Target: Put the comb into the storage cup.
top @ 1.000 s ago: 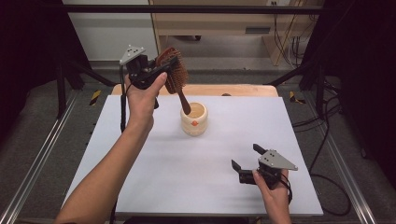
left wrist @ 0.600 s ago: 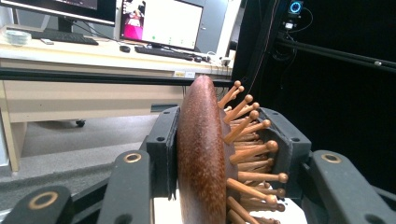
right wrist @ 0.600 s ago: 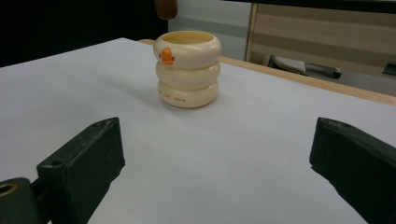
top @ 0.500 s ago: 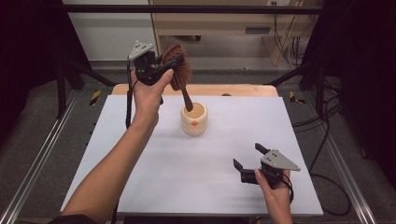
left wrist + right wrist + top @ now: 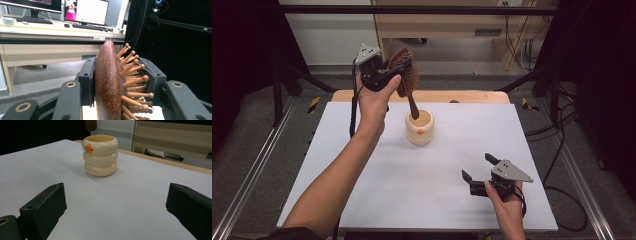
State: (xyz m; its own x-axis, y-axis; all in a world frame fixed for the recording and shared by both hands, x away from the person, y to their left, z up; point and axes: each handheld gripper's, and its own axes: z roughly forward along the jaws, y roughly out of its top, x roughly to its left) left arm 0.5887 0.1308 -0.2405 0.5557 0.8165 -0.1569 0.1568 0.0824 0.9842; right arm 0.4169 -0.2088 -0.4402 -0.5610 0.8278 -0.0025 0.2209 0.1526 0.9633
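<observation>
At about 5 o'clock on the white table (image 5: pixel 362 200), the right gripper (image 5: pixel 479 175) rests low with its jaws spread wide and empty. The cream ringed cup (image 5: pixel 419 127) stands just past centre toward 12 o'clock. Above it at 11 o'clock, the left gripper (image 5: pixel 387 75) pinches the wooden hairbrush (image 5: pixel 404 75) by its head, handle tip hanging over the cup's mouth.

White table top (image 5: pixel 362 165), wood strip (image 5: pixel 472 96) along its far edge. Alu rails left (image 5: pixel 252 175) and right (image 5: pixel 579 175), cables (image 5: pixel 562 125) on floor off right edge. Behind: desk (image 5: pixel 50 28) with monitor (image 5: pixel 86 11), keyboard (image 5: pixel 86 26), mouse (image 5: pixel 66 25).
</observation>
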